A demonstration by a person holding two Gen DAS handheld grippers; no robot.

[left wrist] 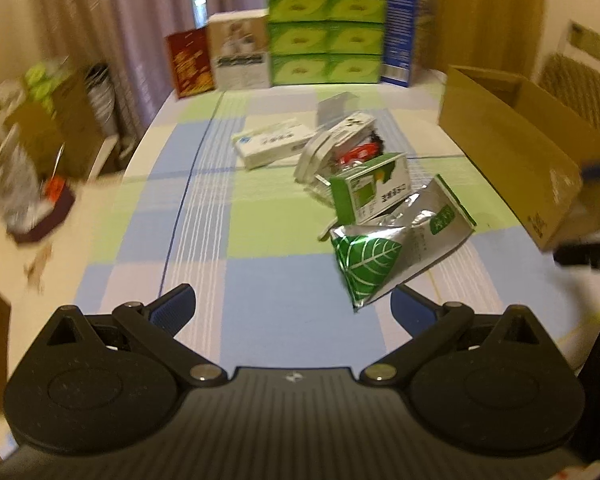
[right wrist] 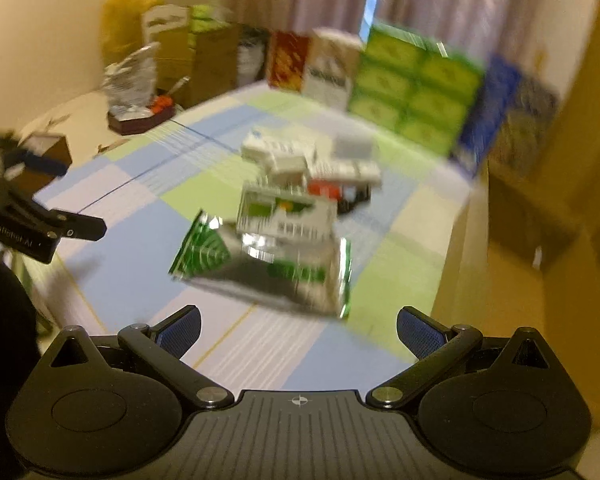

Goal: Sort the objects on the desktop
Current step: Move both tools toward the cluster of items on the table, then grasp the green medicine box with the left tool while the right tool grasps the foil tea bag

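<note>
Both grippers, left (left wrist: 293,305) and right (right wrist: 299,327), hang over the checked cloth (left wrist: 236,280) with jaws wide apart and empty. Just ahead lies a foil pouch (left wrist: 384,256), its corner near the left gripper's right finger; a green carton (left wrist: 370,192) leans on it, with white boxes (left wrist: 272,146) behind. The cardboard box (left wrist: 512,152) stands to the right. Taking the pouch first seems wise: pinch its near edge, lift slowly so the carton slides off gently.
</note>
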